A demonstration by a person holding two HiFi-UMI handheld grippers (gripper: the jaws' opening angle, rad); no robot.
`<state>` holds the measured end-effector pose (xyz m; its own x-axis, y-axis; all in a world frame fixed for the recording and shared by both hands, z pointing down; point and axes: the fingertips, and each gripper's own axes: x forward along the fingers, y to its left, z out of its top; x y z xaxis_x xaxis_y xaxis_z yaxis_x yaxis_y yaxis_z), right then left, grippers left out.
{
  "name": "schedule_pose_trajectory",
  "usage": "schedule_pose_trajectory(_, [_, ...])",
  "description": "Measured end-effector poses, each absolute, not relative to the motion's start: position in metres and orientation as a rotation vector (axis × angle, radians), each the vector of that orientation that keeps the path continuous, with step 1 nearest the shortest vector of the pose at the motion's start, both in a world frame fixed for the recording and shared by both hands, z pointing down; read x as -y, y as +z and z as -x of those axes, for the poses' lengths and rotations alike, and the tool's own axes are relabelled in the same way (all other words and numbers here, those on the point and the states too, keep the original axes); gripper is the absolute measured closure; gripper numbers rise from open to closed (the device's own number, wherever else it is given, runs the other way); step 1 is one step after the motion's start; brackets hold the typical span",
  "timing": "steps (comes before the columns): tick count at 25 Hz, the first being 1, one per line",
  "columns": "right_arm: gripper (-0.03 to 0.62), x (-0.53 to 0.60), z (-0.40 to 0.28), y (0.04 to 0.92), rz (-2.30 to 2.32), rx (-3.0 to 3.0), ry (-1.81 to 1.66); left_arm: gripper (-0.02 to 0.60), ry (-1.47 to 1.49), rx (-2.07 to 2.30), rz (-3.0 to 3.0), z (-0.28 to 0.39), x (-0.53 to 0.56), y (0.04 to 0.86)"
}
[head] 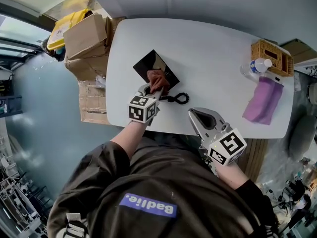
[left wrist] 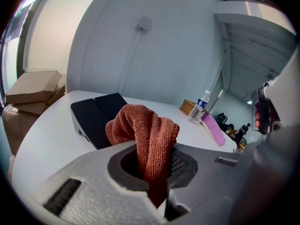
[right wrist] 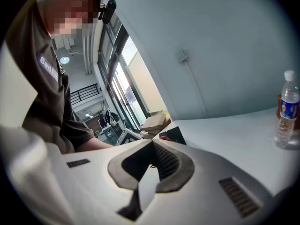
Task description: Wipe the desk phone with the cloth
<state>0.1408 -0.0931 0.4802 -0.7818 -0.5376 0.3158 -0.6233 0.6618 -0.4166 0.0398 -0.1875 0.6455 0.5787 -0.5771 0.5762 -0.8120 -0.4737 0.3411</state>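
The black desk phone lies on the white table, its coiled cord trailing toward the front edge. My left gripper is shut on a rust-brown cloth, and the bunched cloth rests at the phone's near end. In the left gripper view the cloth rises out of the left gripper, with the phone just beyond it. My right gripper hovers at the table's front edge, right of the phone, shut with nothing in it. In the right gripper view the right gripper points toward the phone.
A purple cloth, a water bottle and a wicker basket sit at the table's right end. Cardboard boxes are stacked off the left end. The bottle also shows in the right gripper view.
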Motion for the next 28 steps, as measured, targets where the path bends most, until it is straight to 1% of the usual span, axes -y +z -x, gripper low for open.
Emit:
schedule_pose_trajectory(4, [0.566,0.091,-0.148,0.482,-0.970,2.710,0.774,0.545,0.543,1.052,-2.209,-0.054,0.171,0.656])
schedule_pose_trajectory(8, [0.566,0.092,-0.149,0.475,-0.980,2.730,0.759,0.545,0.550,1.050,-2.217,-0.055,0.172,0.646])
schedule_pose_trajectory(20, [0.566,0.104,-0.153,0.453,-1.020,2.781,0.724,0.545,0.543,1.228,-2.312,-0.019,0.258,0.579])
schedule_pose_trajectory(25, [0.566,0.107,-0.160,0.459,-1.034,2.769,0.743,0.545,0.532,1.258,-2.271,-0.013,0.278,0.586])
schedule_pose_trajectory(28, [0.566,0.107,-0.164,0.464,-1.045,2.760,0.757,0.545,0.547,1.236,-2.255,-0.021,0.274,0.600])
